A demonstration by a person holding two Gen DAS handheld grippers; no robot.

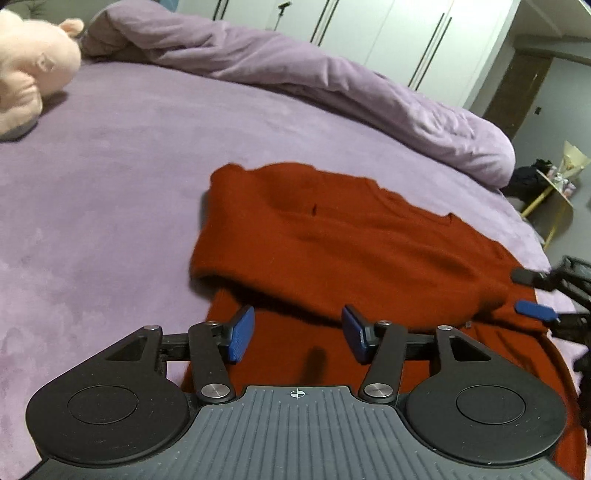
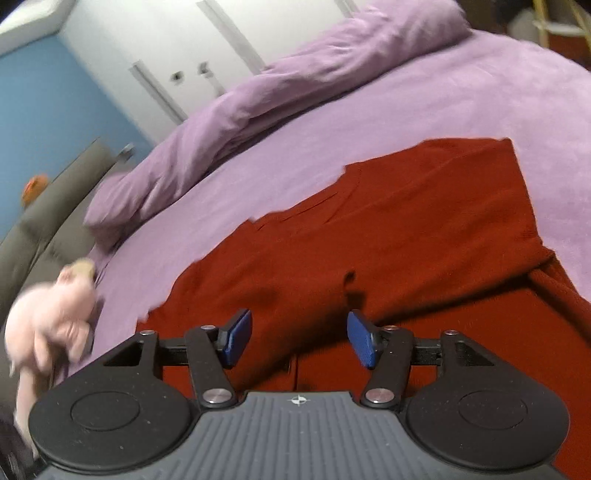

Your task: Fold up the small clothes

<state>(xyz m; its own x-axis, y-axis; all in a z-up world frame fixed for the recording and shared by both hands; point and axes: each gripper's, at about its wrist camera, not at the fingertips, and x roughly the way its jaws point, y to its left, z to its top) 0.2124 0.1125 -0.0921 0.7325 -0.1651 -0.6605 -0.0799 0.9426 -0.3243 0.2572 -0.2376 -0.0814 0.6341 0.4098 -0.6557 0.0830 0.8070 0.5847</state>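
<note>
A dark red garment (image 1: 332,243) lies on the purple bed (image 1: 110,184), its far part folded over its near part. My left gripper (image 1: 297,334) is open and empty, just above the garment's near layer at the fold's edge. My right gripper shows at the right edge of the left wrist view (image 1: 532,293), open, at the garment's right side. In the right wrist view the same garment (image 2: 388,236) fills the middle, and my right gripper (image 2: 299,338) is open and empty over it.
A rolled purple duvet (image 1: 332,85) runs along the far side of the bed. A pink plush toy (image 1: 29,70) lies at the left, also in the right wrist view (image 2: 55,314). White wardrobes (image 1: 388,33) stand behind. A yellow side table (image 1: 554,192) stands at the right.
</note>
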